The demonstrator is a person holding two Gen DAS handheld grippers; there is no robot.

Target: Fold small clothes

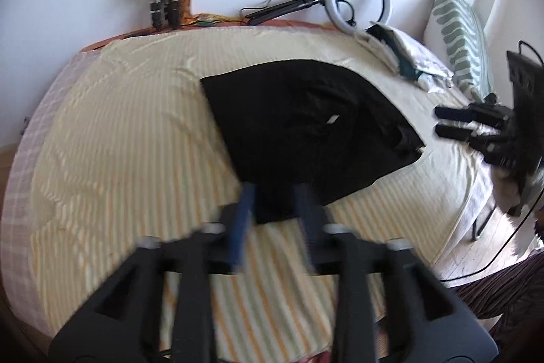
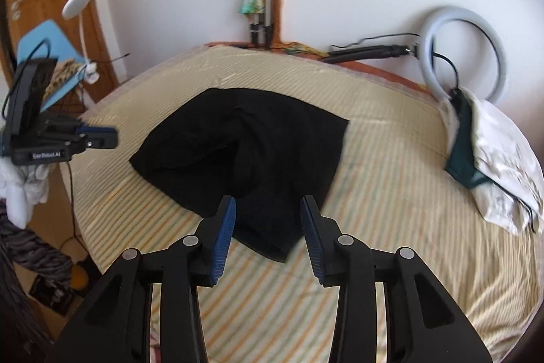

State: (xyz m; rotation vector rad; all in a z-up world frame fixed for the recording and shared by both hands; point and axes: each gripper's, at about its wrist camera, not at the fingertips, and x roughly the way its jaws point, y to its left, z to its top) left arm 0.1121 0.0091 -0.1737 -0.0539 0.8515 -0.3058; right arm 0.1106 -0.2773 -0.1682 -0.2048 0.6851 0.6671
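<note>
Striped bed: black garment lies ahead of both tongs, left gripper and right gripper, jaws apart, empty, 1 near corner each.

A black garment of soft, thin fabric lies flat on the striped yellow-and-cream bedspread, near the middle of the bed. It is folded over on itself into a rough wedge, wider at the far end and narrowing to a corner at the near edge. A small white label shows on its upper layer. Shallow creases and a raised fold run across its middle.
</note>
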